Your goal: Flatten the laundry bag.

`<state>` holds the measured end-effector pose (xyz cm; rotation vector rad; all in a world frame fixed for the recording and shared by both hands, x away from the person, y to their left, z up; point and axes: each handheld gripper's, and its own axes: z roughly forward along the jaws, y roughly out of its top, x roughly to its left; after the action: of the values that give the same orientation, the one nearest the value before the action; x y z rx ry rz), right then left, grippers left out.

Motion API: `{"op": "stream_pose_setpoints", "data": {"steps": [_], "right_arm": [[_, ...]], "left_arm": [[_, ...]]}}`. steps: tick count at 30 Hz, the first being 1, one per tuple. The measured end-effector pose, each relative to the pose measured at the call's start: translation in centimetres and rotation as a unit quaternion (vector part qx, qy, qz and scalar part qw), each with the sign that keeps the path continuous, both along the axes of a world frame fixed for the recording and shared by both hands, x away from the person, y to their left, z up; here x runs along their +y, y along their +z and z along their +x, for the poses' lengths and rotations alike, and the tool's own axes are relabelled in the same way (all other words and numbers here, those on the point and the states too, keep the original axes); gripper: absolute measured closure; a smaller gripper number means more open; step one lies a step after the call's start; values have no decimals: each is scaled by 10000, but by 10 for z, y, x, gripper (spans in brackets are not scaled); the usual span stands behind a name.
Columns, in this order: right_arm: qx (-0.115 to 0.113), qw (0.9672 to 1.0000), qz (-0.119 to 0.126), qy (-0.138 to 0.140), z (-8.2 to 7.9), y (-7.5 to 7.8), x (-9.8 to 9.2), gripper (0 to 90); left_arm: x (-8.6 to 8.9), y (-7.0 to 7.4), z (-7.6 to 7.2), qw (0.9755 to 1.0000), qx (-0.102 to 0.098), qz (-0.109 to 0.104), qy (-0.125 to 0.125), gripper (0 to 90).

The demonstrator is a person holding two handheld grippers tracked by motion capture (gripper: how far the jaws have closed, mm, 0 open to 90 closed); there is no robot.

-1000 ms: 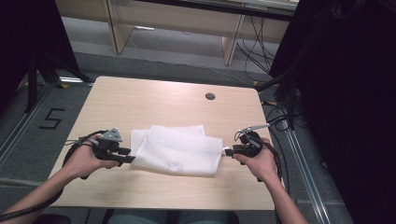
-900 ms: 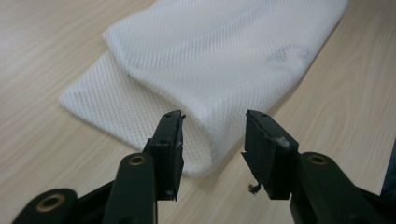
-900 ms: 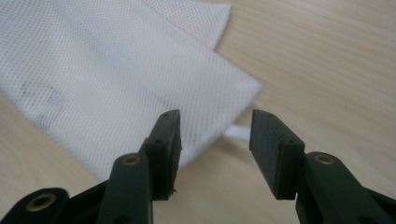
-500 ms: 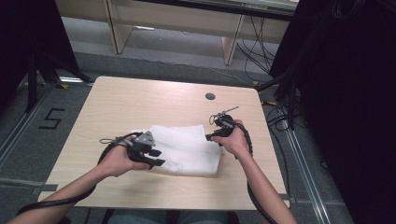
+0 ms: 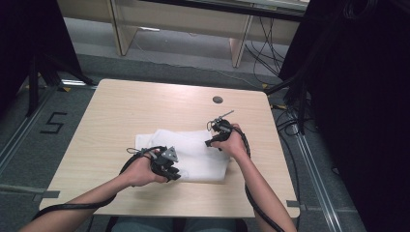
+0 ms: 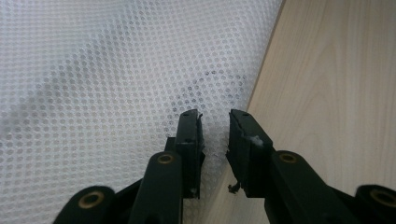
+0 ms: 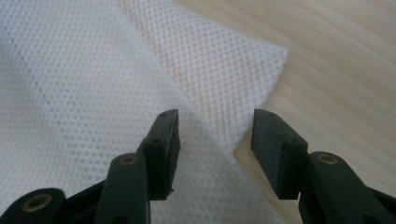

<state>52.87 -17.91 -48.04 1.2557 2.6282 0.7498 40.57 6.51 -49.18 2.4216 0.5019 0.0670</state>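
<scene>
Your left gripper [image 5: 170,170] sits at the near edge of the white mesh cloth [image 5: 191,152], held in your left hand [image 5: 140,171]. Seen in the left gripper view [image 6: 215,133], its jaws have just been closing and now stand a narrow gap apart, with the cloth's edge [image 6: 116,84] lying in that gap; whether the pads press it cannot be told. Bare wooden table [image 6: 336,79] runs beside that edge. Farther off, your right gripper [image 5: 212,140] rests at the cloth's far right part, in your right hand [image 5: 232,142]. Its own view [image 7: 215,133] shows the jaws spread wide, with a folded corner [image 7: 224,70] of mesh lying on the layer beneath, between and beyond them, neither pad touching. Beyond both, a round dark grommet [image 5: 217,99] sits in the tabletop [image 5: 145,106].
</scene>
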Motion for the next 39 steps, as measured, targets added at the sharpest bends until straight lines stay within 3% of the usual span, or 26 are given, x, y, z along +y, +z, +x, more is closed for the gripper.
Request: {"op": "stream_pose_setpoints", "data": {"steps": [3, 9, 16, 19, 22, 26, 27, 28, 30, 35, 39], "right_arm": [[-43, 9999, -23, 102, 2, -2, 4, 525], [17, 9997, -79, 234, 4, -5, 5, 559], [-347, 9989, 70, 318, 4, 11, 10, 569], [-317, 9988, 117, 366, 3, 11, 15, 546], [-30, 9993, 30, 382, 1, 3, 19, 525], [81, 9993, 43, 369, 1, -6, 18, 537], [71, 9993, 73, 347, 1, -7, 18, 566], [71, 9993, 15, 364, 2, -6, 18, 608], [125, 9986, -164, 490, 1, -4, 18, 691], [294, 9964, -324, 725, -5, -1, 25, 881], [295, 9958, -375, 781, -9, 7, 28, 895]], "left_arm": [[-1, -3, 0, 9999, -22, 128, -71, 734], [-1, -4, -1, 10000, -12, 65, -70, 738], [-1, -5, -1, 9999, -39, 75, -75, 742], [-2, -5, -2, 10000, -5, 56, -22, 741], [-1, -5, -2, 9999, -44, 73, -69, 741], [-1, -5, -2, 9999, -87, 91, -113, 742], [-2, -6, -2, 10000, -32, 73, -57, 742], [-1, -6, -1, 9999, -87, 90, -115, 742], [-2, -6, -2, 9999, -16, 54, -122, 743], [-2, -5, -1, 9999, -100, 87, -74, 748], [-2, -6, -1, 10000, -49, 42, -45, 750]]}}
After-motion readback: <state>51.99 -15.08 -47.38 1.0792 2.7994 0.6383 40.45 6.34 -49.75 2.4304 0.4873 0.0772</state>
